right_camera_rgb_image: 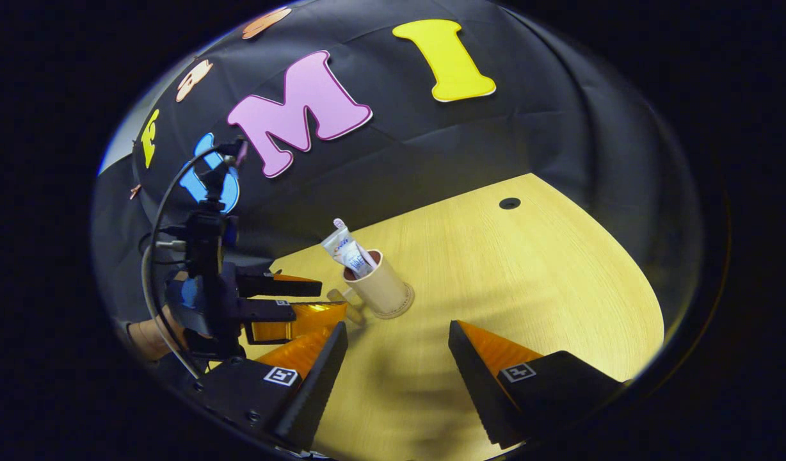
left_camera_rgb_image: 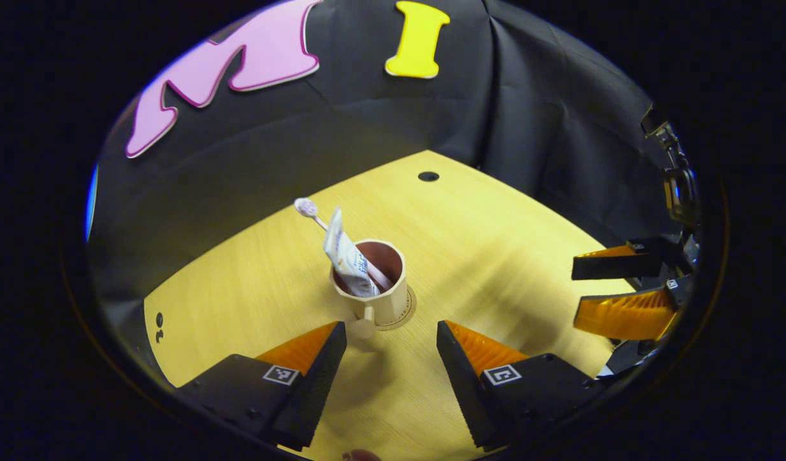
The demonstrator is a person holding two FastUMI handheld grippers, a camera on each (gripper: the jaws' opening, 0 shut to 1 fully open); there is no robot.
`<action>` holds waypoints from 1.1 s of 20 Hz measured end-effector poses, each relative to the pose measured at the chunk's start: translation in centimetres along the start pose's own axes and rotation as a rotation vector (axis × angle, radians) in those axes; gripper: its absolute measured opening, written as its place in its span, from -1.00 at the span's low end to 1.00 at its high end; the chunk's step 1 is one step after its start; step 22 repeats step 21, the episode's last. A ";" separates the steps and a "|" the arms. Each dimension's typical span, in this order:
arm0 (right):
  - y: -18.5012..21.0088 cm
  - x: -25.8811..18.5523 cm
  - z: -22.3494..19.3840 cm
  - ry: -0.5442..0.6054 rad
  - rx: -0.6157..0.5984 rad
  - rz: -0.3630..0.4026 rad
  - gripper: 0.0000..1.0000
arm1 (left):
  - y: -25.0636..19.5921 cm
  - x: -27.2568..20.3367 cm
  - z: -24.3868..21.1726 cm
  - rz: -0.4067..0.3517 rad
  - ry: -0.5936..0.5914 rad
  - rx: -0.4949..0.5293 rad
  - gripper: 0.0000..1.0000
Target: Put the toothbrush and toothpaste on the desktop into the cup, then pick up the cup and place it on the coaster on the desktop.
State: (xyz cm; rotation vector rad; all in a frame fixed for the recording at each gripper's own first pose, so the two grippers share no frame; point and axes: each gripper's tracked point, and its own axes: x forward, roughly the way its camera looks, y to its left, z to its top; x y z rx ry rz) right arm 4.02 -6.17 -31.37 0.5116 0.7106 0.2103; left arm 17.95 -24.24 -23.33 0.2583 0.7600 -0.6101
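In the left gripper view, we see the cup (left_camera_rgb_image: pixel 375 282) standing upright on the round coaster (left_camera_rgb_image: pixel 406 311), near the middle of the wooden desk (left_camera_rgb_image: pixel 495 256). The toothpaste (left_camera_rgb_image: pixel 347 256) leans inside the cup against its left rim, and the toothbrush (left_camera_rgb_image: pixel 311 211) stands in the cup too, with its head rising up and to the left behind the tube. The cup's small handle points toward the camera. The left gripper (left_camera_rgb_image: pixel 392 349) hovers just in front of the cup with its jaws wide apart and nothing between them. At the right edge we see the right gripper (left_camera_rgb_image: pixel 614 291), its jaws also apart.

In the right gripper view, the cup (right_camera_rgb_image: pixel 381 288) sits on the coaster (right_camera_rgb_image: pixel 399 309) with the toothpaste (right_camera_rgb_image: pixel 347 251) and toothbrush (right_camera_rgb_image: pixel 339 224) sticking out of it. The right gripper (right_camera_rgb_image: pixel 398 349) has its jaws wide and holds nothing. To the left, the left gripper (right_camera_rgb_image: pixel 332 298) is near the cup's handle, with a hand (right_camera_rgb_image: pixel 151 336) behind it.
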 end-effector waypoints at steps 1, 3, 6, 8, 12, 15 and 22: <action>0.5 -0.4 0.2 -0.003 -0.006 -0.003 0.95 | 0.3 -1.3 0.3 0.013 -0.024 -0.004 0.77; 1.7 -1.2 0.5 -0.013 -0.015 -0.018 0.96 | 0.6 -4.2 0.8 0.036 -0.081 -0.024 0.78; 4.4 -2.6 0.6 -0.026 -0.018 -0.028 0.95 | 1.7 -8.8 1.3 0.074 -0.166 -0.064 0.77; 6.4 -3.4 0.7 -0.037 -0.028 -0.031 0.96 | 2.6 -11.6 1.2 0.103 -0.210 -0.099 0.78; 10.7 -5.4 1.3 -0.055 -0.055 -0.013 0.96 | 3.2 -15.1 0.4 0.155 -0.292 -0.172 0.77; 12.8 -6.4 2.1 -0.072 -0.097 -0.014 0.95 | 4.6 -17.9 -0.6 0.163 -0.318 -0.215 0.77; 15.9 -7.1 4.6 -0.133 -0.095 -0.040 0.95 | 4.2 -19.4 -1.8 0.172 -0.374 -0.214 0.77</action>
